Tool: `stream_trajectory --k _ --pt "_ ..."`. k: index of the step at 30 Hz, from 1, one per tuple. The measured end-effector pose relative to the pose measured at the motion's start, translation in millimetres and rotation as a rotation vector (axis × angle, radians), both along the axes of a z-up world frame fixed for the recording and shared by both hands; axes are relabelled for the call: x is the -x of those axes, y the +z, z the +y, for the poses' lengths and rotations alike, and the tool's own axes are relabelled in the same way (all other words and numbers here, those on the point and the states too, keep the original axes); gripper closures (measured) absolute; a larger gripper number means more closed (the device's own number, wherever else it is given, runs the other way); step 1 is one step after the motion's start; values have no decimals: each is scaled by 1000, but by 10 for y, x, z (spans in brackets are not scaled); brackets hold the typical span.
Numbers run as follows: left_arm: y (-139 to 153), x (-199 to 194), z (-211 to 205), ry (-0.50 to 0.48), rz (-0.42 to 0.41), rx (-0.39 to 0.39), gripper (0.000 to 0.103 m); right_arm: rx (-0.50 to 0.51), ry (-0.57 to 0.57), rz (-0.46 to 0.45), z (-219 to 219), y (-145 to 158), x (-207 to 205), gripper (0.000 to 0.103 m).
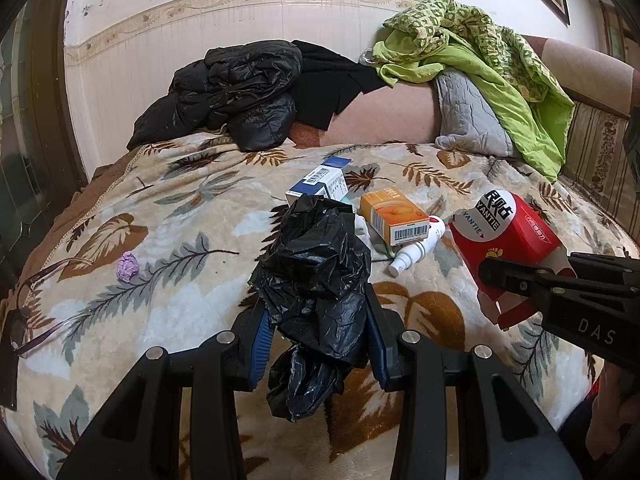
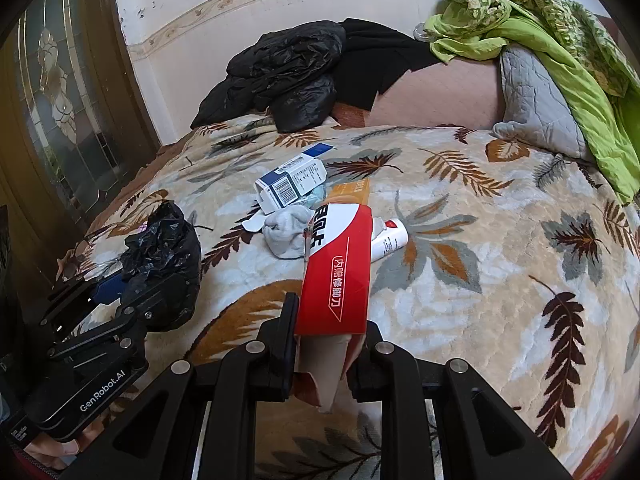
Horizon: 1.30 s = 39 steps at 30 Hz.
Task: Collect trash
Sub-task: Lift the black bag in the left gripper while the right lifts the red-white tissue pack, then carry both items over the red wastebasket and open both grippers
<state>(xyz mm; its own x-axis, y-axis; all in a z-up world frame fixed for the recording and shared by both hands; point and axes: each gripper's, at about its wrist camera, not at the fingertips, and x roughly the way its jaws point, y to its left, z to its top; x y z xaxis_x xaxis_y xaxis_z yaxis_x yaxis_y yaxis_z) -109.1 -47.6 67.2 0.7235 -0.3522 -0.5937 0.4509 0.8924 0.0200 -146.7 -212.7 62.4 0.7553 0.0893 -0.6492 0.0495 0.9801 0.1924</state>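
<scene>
The left tongs are clenched on a crumpled black plastic bag, its bulk bunched up between the blue-padded fingers and a twisted tail hanging below them; the right tongs are clenched on the open end of a flattened red-and-white cardboard box, which sticks out ahead of the jaws over the bed, white Chinese print running along its red face; in the left wrist view the same box shows a black-and-white label reading YANTIE.

Beyond the bag, on the leaf-patterned beige fleece blanket that covers the bed, lies a loose cluster of litter: an orange cardboard carton with a barcode; just beside it a small white spray bottle lying on its side; behind them a white-and-blue medicine box with its flap open; in the right wrist view a crumpled grey-white sock or cloth sits next to that box and touches the red one's far end.

Well to the left, apart from the cluster, a small crumpled purple paper ball rests on the blanket; near the bed's left edge lies a pair of thin-framed spectacles.

At the head of the bed a shiny black padded jacket is heaped against the wall; to its right a green patterned cloth drapes over a grey quilted cushion.
</scene>
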Motion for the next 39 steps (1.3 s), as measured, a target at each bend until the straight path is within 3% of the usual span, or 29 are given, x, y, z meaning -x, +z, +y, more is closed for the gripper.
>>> stream_trajectory --k 9,16,24,30,38,39 --pt "59 138 -121 -79 9 28 64 -98 -44 -14 -224 115 271 82" --pt "266 579 -529 -260 11 52 64 -135 -131 -38 -654 345 921 82" --pt "522 1131 -1391 -538 82 85 64 -173 -388 -39 -1539 477 2017 82" --pt "576 1606 -2157 -742 149 64 64 -195 -592 -33 -2125 499 2840 82" --pt "396 2191 -2908 -932 258 -4 62 -255 -712 5 -2508 299 3367 78" --pt "348 2245 -3001 -946 280 -16 57 -268 -719 22 -2544 253 3394 76"
